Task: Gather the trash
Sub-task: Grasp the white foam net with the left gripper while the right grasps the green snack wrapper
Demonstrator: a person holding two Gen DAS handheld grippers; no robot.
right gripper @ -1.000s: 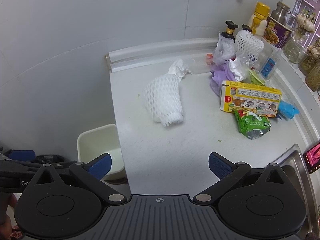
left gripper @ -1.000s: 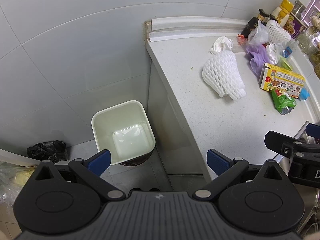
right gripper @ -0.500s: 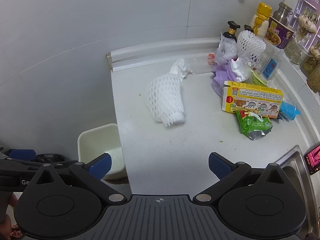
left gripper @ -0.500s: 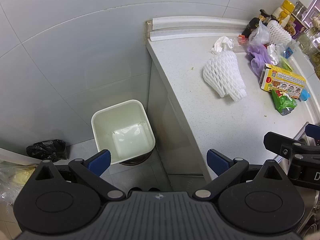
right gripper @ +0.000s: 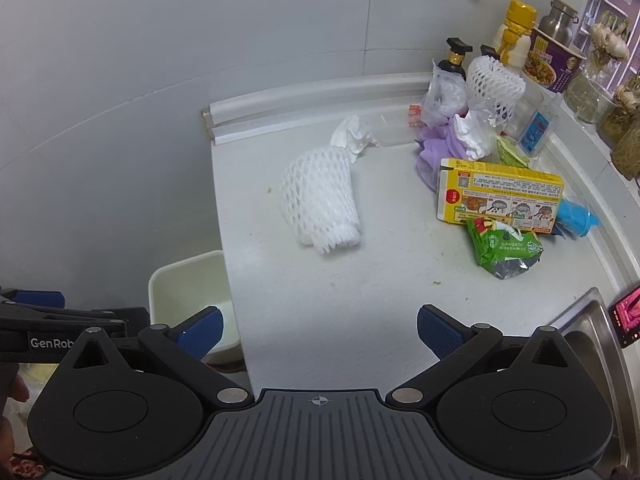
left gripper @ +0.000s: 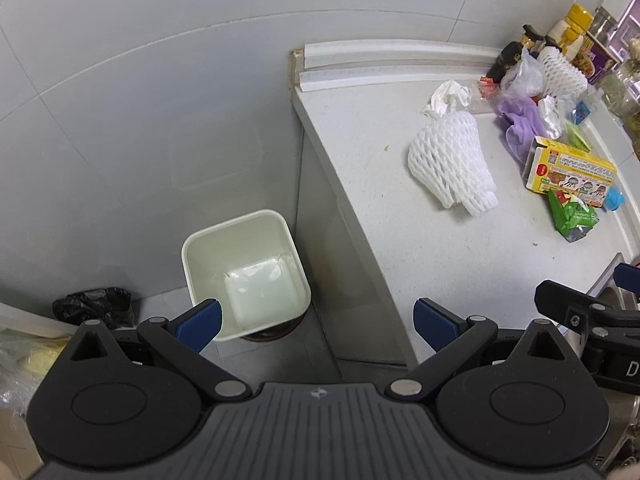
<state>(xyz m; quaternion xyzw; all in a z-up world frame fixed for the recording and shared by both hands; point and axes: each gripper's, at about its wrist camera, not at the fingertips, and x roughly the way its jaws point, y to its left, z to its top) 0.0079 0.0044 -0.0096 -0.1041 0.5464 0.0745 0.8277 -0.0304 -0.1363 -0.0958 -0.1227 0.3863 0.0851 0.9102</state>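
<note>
Left claw [left gripper: 316,322]: wide, holding nothing, hovering over the gap between bin and table edge. Right claw [right gripper: 320,330]: wide, holding nothing, above the near bare part of the table [right gripper: 360,296].

Bin [left gripper: 244,276]: white, open-topped, on the floor against the table's left end; we see nothing in it.

Trash on the table: foam net sleeve [right gripper: 320,200], lying alone and nearest to us, a crumpled tissue [right gripper: 354,134] touching its far end; yellow carton [right gripper: 500,196], green snack bag [right gripper: 504,250] and purple bag [right gripper: 440,152] clustered to the right.

Handling, as we judge it: take the sleeve first, right claw low across its narrower middle, squeezing gently since foam compresses and springs. Lift clear before swinging left over the bin, to avoid dragging the tissue.
</note>
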